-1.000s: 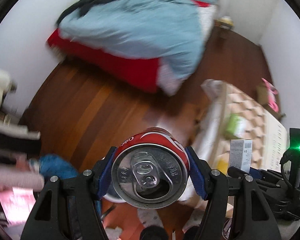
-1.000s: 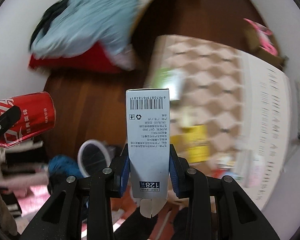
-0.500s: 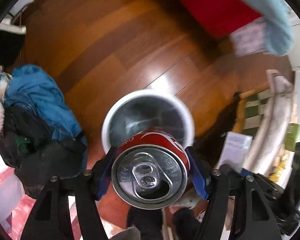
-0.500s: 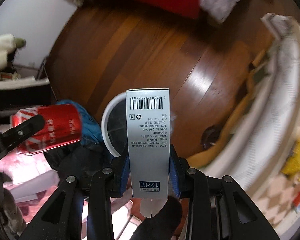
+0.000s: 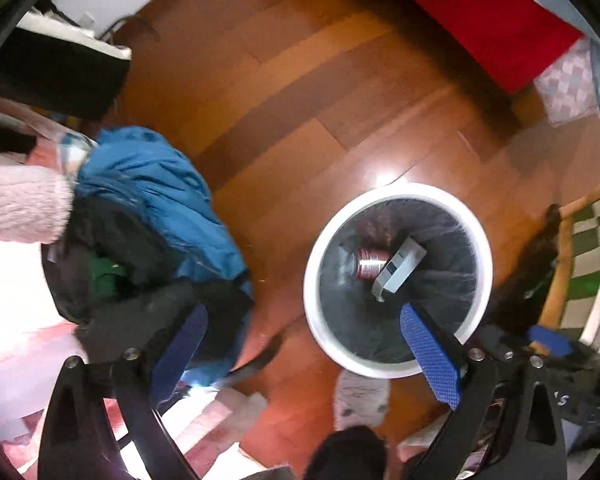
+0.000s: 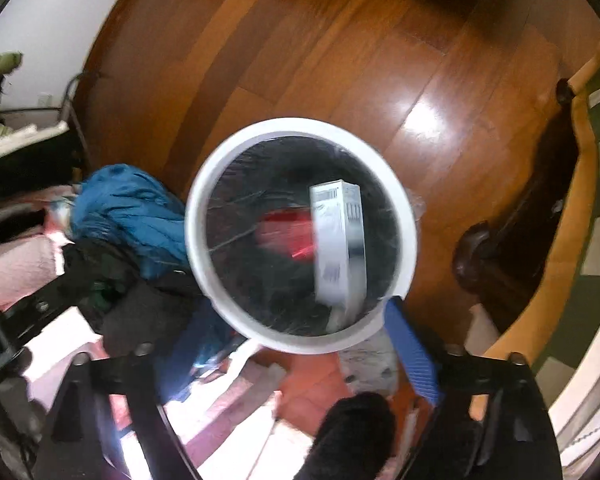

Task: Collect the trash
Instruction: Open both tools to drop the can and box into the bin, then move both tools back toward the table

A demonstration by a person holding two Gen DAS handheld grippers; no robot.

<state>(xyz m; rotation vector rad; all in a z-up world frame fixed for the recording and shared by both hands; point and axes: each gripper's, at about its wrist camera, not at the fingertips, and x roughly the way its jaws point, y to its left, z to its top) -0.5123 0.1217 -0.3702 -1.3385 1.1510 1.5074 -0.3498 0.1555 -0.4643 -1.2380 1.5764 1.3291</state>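
Note:
A round white trash bin [image 5: 312, 280] with a black liner stands on the wooden floor. Inside it are a red soda can [image 5: 370, 260] and a white carton with a barcode [image 5: 400, 270]. In the left wrist view my left gripper [image 5: 304, 354] points down just left of the bin, its jaws opening with nothing between them. In the right wrist view the bin [image 6: 196, 232] fills the middle, with the white carton [image 6: 338, 240] over the blurred red can [image 6: 284, 232]. My right gripper [image 6: 300, 348] hangs above the bin's near rim, its jaws opening and empty.
A heap of blue and black clothes [image 5: 152, 200] lies against the bin's left side. A red bed cover [image 5: 480, 12] is at the far right. A dark wooden table leg [image 6: 484, 256] stands right of the bin. A foot in a grey slipper [image 5: 360, 396] is near it.
Both grippers came down over the bin and opened. The left let go of the can and the right let go of the carton; both things are now inside the bin.

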